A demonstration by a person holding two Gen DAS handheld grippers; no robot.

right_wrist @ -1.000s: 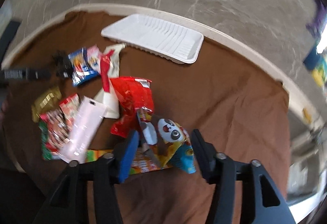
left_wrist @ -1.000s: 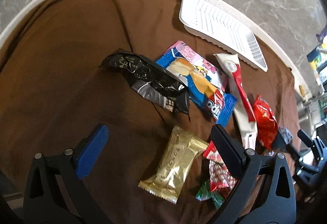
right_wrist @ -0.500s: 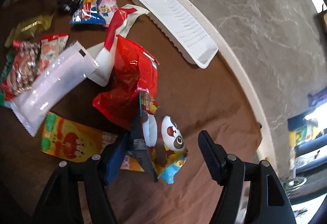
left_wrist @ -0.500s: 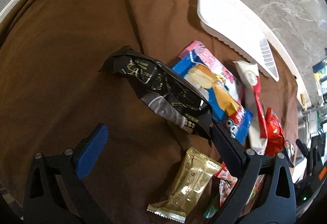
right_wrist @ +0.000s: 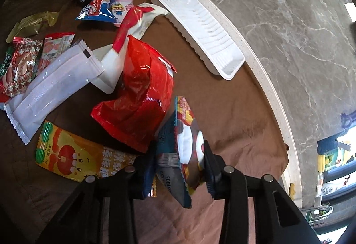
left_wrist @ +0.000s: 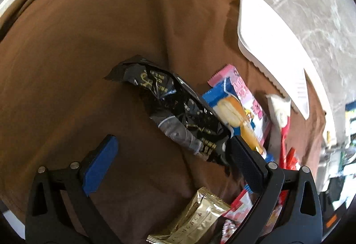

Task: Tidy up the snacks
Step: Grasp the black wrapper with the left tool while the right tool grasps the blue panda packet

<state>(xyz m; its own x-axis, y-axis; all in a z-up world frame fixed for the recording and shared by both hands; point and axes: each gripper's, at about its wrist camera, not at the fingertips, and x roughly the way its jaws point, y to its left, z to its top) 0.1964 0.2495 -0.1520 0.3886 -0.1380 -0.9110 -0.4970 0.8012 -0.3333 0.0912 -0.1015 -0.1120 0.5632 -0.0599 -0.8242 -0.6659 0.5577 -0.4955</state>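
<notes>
My right claw (right_wrist: 179,162) has just been closing, and its jaws now pinch the panda packet (right_wrist: 185,150) low in the centre of the right view, the packet folded up between the pads. Just left of it and above lies the red bag (right_wrist: 142,92), which overlaps the yellow packet (right_wrist: 73,155) at lower left. A clear white sachet (right_wrist: 49,86) lies at mid left, with small red candy packs (right_wrist: 20,61) at the left edge beside it. A white-and-red packet (right_wrist: 131,21) runs from under the red bag toward the top centre, and the blue cake pack (right_wrist: 100,8) lies beyond it at upper left. The white tray (right_wrist: 195,30) sits empty, right of centre at the top, on the brown cloth (right_wrist: 233,110) near the table's pale rim (right_wrist: 262,70).

My left claw (left_wrist: 171,159) stands wide apart with nothing pinched. The black bag (left_wrist: 178,114) lies in the middle of the left view, its lower end reaching toward the gap between my pads; the black pad (left_wrist: 247,166) at right sits just at that end, and I cannot tell whether it touches. The blue pad (left_wrist: 100,166) is over bare cloth at lower left. A gold bar (left_wrist: 198,219) lies at bottom centre, and the blue cake pack (left_wrist: 233,112) lies just right of the black bag. The tray (left_wrist: 267,43) is at the upper right, blurred.
</notes>
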